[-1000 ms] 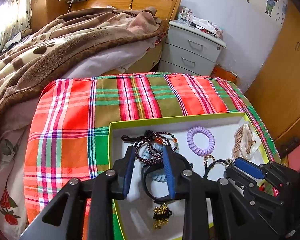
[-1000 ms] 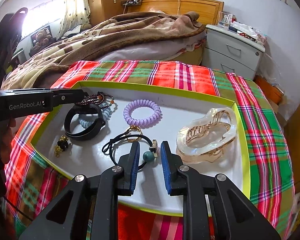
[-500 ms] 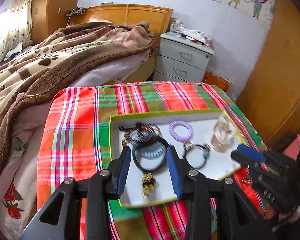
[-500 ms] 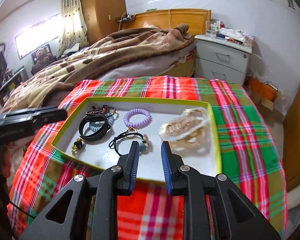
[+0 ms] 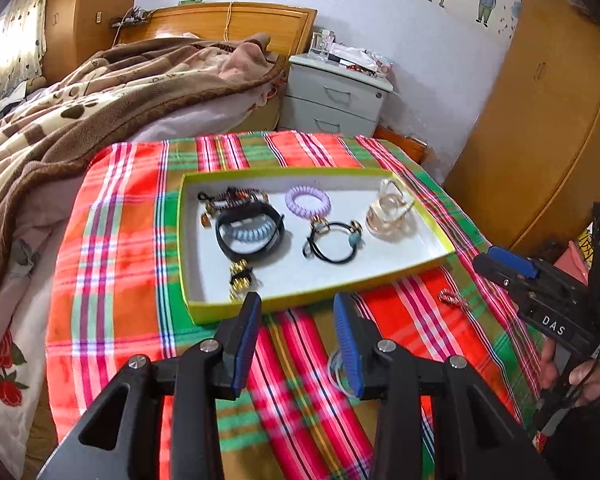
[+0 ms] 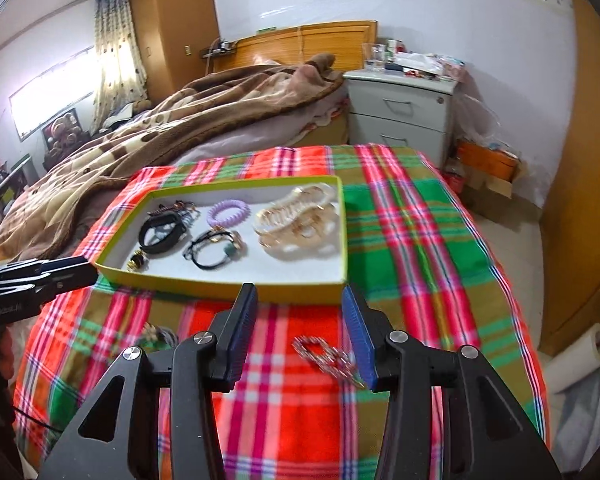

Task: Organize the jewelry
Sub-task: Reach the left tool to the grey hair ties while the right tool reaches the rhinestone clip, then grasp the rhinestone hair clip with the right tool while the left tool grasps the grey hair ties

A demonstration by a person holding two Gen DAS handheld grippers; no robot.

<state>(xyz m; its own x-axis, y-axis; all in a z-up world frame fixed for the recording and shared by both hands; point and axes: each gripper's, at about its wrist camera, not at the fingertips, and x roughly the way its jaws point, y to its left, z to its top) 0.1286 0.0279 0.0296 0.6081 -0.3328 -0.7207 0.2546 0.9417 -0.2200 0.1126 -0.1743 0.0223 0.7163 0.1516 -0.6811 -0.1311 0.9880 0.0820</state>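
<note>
Blue pads [image 6: 356,340] of the right gripper [image 6: 300,336] have just sprung wide, empty, above a chain bracelet [image 6: 326,358] on the plaid cloth [image 6: 416,256]. Left gripper [image 5: 298,340] is parted, holding nothing, tilted down before the green-rimmed tray [image 5: 440,240] of hair ties and bracelets.

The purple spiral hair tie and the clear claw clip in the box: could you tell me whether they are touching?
Apart. In the left wrist view the purple spiral hair tie and the clear claw clip lie with a strip of bare white box floor between them.
</note>
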